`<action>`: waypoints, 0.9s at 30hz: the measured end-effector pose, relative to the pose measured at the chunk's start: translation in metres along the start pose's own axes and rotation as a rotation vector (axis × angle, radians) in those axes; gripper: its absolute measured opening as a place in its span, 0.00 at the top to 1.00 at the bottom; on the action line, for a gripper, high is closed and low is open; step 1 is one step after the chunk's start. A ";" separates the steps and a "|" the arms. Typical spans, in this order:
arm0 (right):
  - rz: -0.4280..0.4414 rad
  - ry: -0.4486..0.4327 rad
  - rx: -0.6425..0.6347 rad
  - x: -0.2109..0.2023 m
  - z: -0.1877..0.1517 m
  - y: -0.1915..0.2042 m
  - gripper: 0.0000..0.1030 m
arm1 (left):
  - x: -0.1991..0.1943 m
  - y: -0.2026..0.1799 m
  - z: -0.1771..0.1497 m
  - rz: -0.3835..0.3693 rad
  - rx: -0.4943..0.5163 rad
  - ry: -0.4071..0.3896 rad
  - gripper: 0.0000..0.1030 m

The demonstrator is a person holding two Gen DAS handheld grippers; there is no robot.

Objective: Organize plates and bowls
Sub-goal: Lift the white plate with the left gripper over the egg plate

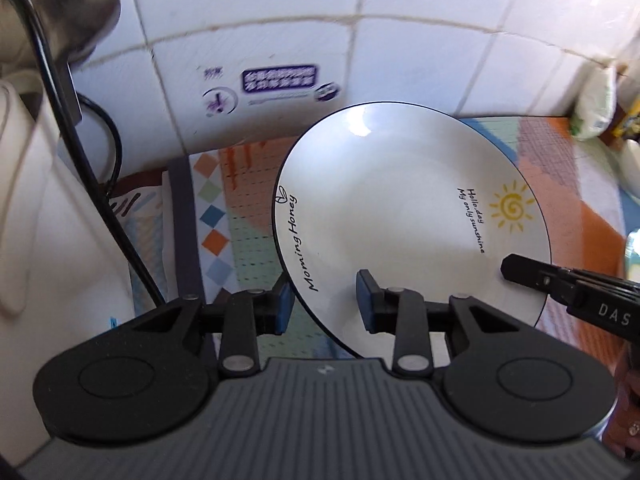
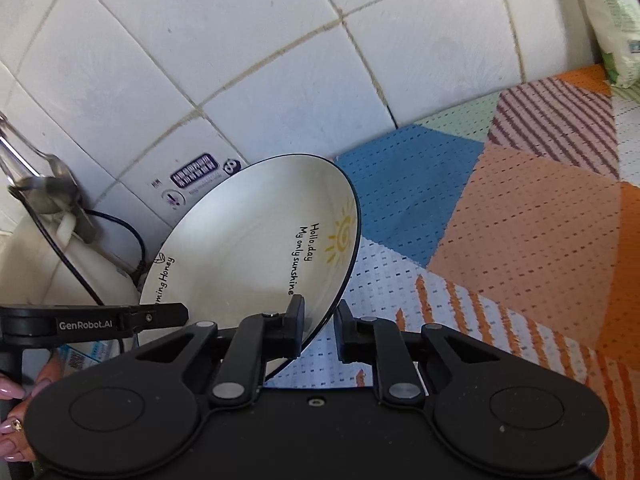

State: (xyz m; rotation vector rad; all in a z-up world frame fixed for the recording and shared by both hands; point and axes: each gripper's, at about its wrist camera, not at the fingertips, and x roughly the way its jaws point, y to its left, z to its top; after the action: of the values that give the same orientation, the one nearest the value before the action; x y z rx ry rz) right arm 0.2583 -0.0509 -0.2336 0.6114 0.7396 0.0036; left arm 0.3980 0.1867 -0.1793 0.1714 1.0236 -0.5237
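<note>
White ceramic plate [image 1: 400, 216] with sun motif, seen from left wrist view: tilted above patterned mat [image 1: 240, 208] near tiled wall [image 1: 248, 32]; left gripper [image 1: 325, 303] spread wide, blue pads [image 1: 364, 300] straddling near rim without clamping; right gripper [image 1: 520, 270] entering from right at plate edge. From right wrist view: right gripper [image 2: 320, 320] closed to a narrow gap across plate [image 2: 248, 248] rim, apparently gripping it, contact not fully clear; left gripper [image 2: 160, 314] at left.

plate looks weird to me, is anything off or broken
The plate is tilted steeply off the patterned mat, held at its rim by the right gripper and straddled by the left gripper. No chips, cracks or spills show.
</note>
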 end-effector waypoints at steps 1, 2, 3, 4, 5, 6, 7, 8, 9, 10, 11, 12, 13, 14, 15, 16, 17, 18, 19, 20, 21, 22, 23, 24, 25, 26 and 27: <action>0.000 -0.011 -0.004 -0.008 -0.001 0.000 0.80 | -0.006 -0.004 -0.001 -0.007 0.013 -0.007 0.69; 0.003 -0.023 -0.003 -0.016 -0.003 0.000 0.80 | -0.011 -0.007 -0.001 -0.010 0.023 -0.009 0.69; 0.011 -0.037 0.002 -0.024 -0.004 -0.001 0.80 | -0.016 -0.009 -0.002 -0.016 0.027 -0.006 0.69; 0.017 -0.052 0.009 -0.032 -0.005 -0.003 0.80 | -0.021 -0.011 -0.001 -0.024 0.021 0.003 0.70; 0.018 -0.065 0.011 -0.040 -0.006 -0.003 0.80 | -0.025 -0.013 0.000 -0.032 0.009 0.011 0.70; 0.017 -0.075 0.006 -0.048 -0.007 -0.003 0.80 | -0.028 -0.016 0.000 -0.039 0.003 0.014 0.70; 0.017 -0.084 -0.003 -0.056 -0.008 -0.002 0.79 | -0.031 -0.020 0.000 -0.045 0.001 0.013 0.70; 0.016 -0.091 -0.022 -0.064 -0.009 -0.002 0.79 | -0.035 -0.022 -0.001 -0.057 -0.008 0.019 0.69; 0.010 -0.096 -0.050 -0.071 -0.010 -0.001 0.79 | -0.035 -0.025 -0.001 -0.071 -0.018 0.026 0.69; 0.005 -0.101 -0.061 -0.078 -0.012 -0.002 0.78 | -0.037 -0.029 -0.001 -0.081 -0.022 0.027 0.69; 0.007 -0.111 -0.051 -0.084 -0.013 -0.006 0.78 | -0.039 -0.034 -0.001 -0.087 -0.016 0.027 0.69; 0.010 -0.121 -0.036 -0.091 -0.014 -0.009 0.78 | -0.040 -0.041 -0.001 -0.091 0.002 0.026 0.69; 0.007 -0.130 -0.027 -0.097 -0.016 -0.012 0.77 | -0.043 -0.048 -0.001 -0.096 0.018 0.022 0.69; -0.002 -0.138 -0.029 -0.103 -0.018 -0.014 0.77 | -0.045 -0.055 -0.002 -0.103 0.035 0.015 0.69; -0.012 -0.144 -0.036 -0.109 -0.020 -0.016 0.77 | -0.047 -0.062 -0.003 -0.109 0.064 0.008 0.69; -0.019 -0.151 -0.038 -0.115 -0.022 -0.019 0.77 | -0.050 -0.071 -0.004 -0.115 0.099 0.003 0.69; -0.023 -0.158 -0.033 -0.122 -0.024 -0.023 0.77 | -0.052 -0.078 -0.005 -0.123 0.118 0.001 0.69; -0.022 -0.165 -0.023 -0.128 -0.025 -0.028 0.77 | -0.053 -0.085 -0.006 -0.131 0.122 0.009 0.69; -0.022 -0.174 -0.014 -0.133 -0.026 -0.033 0.77 | -0.053 -0.092 -0.007 -0.138 0.125 0.017 0.69; -0.020 -0.185 -0.003 -0.140 -0.029 -0.039 0.77 | -0.053 -0.100 -0.008 -0.141 0.133 0.022 0.69; -0.017 -0.196 0.008 -0.147 -0.031 -0.045 0.77 | -0.054 -0.108 -0.010 -0.146 0.148 0.024 0.69; -0.021 -0.205 0.020 -0.153 -0.033 -0.050 0.77 | -0.056 -0.118 -0.013 -0.147 0.179 0.020 0.70; -0.029 -0.213 0.029 -0.158 -0.036 -0.054 0.77 | -0.059 -0.129 -0.015 -0.145 0.214 0.010 0.69; -0.036 -0.217 0.037 -0.164 -0.038 -0.059 0.77 | -0.061 -0.139 -0.017 -0.146 0.241 0.001 0.69; -0.043 -0.217 0.040 -0.169 -0.041 -0.064 0.77 | -0.063 -0.149 -0.019 -0.147 0.266 0.000 0.69; -0.050 -0.218 0.043 -0.175 -0.043 -0.068 0.77 | -0.064 -0.159 -0.019 -0.152 0.283 0.001 0.69; -0.053 -0.221 0.051 -0.181 -0.045 -0.074 0.76 | -0.064 -0.168 -0.020 -0.159 0.293 0.002 0.69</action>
State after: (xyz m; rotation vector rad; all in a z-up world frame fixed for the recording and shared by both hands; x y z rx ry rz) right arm 0.0793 -0.1273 -0.1841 0.6295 0.5424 -0.1304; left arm 0.2738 0.0708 -0.1176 0.3525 0.9636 -0.8183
